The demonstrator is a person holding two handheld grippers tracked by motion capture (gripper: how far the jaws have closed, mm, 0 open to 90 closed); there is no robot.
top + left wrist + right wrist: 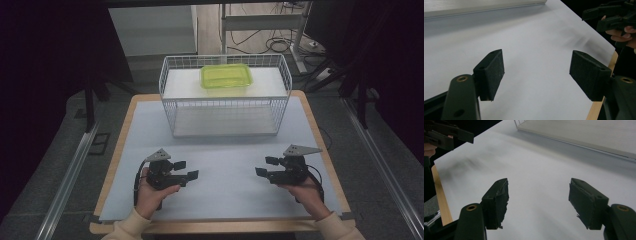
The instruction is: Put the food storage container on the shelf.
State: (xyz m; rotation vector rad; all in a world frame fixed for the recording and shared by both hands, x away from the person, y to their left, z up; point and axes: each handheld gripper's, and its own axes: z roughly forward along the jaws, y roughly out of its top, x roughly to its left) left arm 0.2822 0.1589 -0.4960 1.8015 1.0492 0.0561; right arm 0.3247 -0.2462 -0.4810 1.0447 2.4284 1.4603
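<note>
- Table [125, 150] had a wooden edge and was covered with a pale sheet; a white wire basket [172, 107] stood at its far middle.
- Yellow-green lidded container [226, 76] sat inside the basket, on the raised white shelf at the back, roughly centred and well apart from both grippers.
- Left gripper [186, 169] was held low over the near left of the sheet, pointing inward; jaws stood wide apart with nothing between them. In the left gripper view [537, 75] only bare sheet lay in the gap.
- Right gripper [266, 166] was held over the near right, pointing inward toward the other; jaws likewise spread wide and empty. In the right gripper view [539, 201] the pad faces looked frayed.
- No brand, label or legible writing was seen on the container, basket or grippers.
</note>
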